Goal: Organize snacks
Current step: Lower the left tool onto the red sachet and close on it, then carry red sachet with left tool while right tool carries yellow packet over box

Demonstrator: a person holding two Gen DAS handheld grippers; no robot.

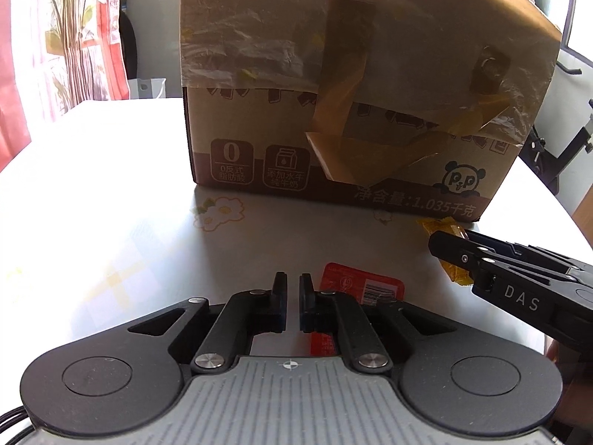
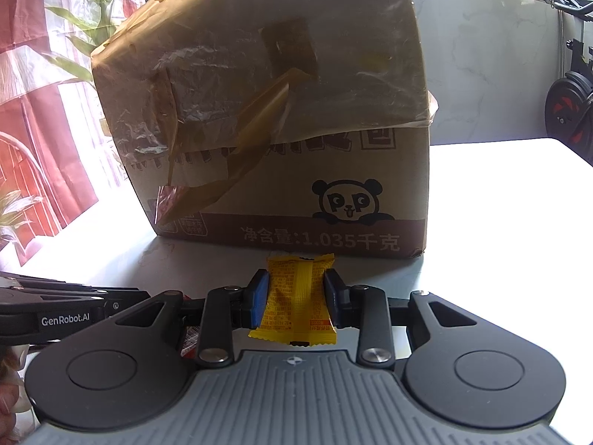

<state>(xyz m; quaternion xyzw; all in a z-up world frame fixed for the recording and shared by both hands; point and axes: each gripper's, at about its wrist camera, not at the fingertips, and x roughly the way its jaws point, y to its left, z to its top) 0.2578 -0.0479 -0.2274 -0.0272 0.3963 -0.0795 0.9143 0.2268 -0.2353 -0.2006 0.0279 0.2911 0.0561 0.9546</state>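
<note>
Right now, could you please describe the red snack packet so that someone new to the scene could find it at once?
Start at the big taped cardboard box with the panda logo on the white table. In front of it, partly under the left tool, lies the red packet. Unlike the yellow packet clamped in the right tool, it is red, bears a barcode and lies loose.
</note>
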